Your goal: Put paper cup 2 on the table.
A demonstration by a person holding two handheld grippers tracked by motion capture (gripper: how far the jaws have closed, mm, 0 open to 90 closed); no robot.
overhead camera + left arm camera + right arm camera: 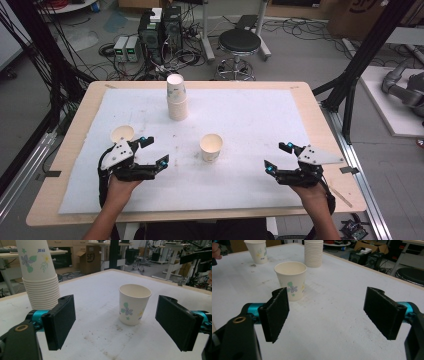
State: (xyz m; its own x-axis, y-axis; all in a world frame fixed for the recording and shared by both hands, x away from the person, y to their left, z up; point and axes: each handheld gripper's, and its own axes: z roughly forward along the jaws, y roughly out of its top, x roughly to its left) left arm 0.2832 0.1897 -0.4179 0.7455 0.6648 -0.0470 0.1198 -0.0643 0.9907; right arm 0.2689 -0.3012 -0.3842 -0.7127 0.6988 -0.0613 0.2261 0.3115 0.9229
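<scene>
Near the middle of the white tabletop (250, 107), a single paper cup (211, 147) stands upright, mouth up, its long axis vertical, printed with small blue and green flowers; no writing on it is legible. Behind that cup rises an inverted cup stack (177, 97), and to its left sits another cup (122, 134). Left of the middle cup, the left tool (154, 151) hovers with jaws spread, empty, pointing toward it. Right of the cup, the right tool (278, 156) is likewise spread and empty, its hand low.
</scene>
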